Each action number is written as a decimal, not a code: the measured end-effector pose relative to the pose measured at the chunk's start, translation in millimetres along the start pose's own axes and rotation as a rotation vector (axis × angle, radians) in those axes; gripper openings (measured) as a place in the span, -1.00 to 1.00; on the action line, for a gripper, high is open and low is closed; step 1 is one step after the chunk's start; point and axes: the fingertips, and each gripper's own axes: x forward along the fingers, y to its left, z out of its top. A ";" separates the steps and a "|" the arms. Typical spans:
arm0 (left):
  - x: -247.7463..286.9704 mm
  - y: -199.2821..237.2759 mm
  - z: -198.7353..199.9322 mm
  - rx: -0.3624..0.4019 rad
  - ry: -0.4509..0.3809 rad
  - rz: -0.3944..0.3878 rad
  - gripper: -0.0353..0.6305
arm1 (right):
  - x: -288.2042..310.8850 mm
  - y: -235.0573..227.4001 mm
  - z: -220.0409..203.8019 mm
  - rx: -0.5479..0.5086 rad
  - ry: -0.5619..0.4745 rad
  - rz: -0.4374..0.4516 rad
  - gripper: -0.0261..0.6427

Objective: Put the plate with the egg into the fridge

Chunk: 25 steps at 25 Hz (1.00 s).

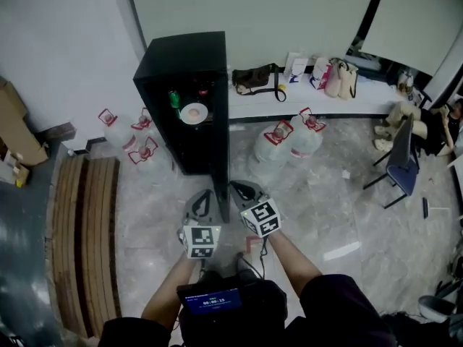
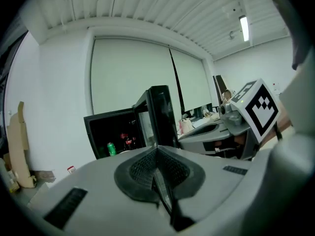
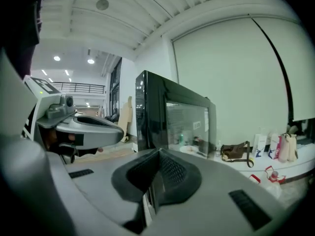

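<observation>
The round white plate with the egg (image 1: 194, 113) sits on a shelf inside the tall black fridge (image 1: 181, 56), ahead of both tools. My left tool (image 1: 205, 195) and right tool (image 1: 239, 189) are pinched together and empty, either side of the open glass door (image 1: 220, 150). Only the right gripper view shows the plate, through the glass.

A small black fridge (image 1: 181, 67) stands upright on the floor against a white wall, its glass-paned door (image 1: 221, 136) swung wide open. The round white plate (image 1: 185, 114) lies flat on an upper shelf inside the dark compartment, near the open front. A pale egg (image 1: 194, 112) sits at the plate's middle.
</observation>
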 end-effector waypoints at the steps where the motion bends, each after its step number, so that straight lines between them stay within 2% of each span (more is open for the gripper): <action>1: -4.5 11.9 -2.4 0.000 0.000 0.011 -0.87 | 12.3 13.3 5.8 -0.006 -0.006 0.016 -0.90; 6: -23.4 65.4 -3.6 -0.024 -0.029 0.056 -0.87 | 53.1 68.9 44.4 -0.009 -0.083 0.059 -0.90; 12: -35.2 106.3 2.5 -0.037 -0.078 0.063 -0.87 | 73.5 105.3 72.6 -0.014 -0.135 0.076 -0.90; 25: -30.5 131.3 12.3 -0.032 -0.096 0.087 -0.87 | 81.6 113.2 97.5 -0.080 -0.159 0.085 -0.90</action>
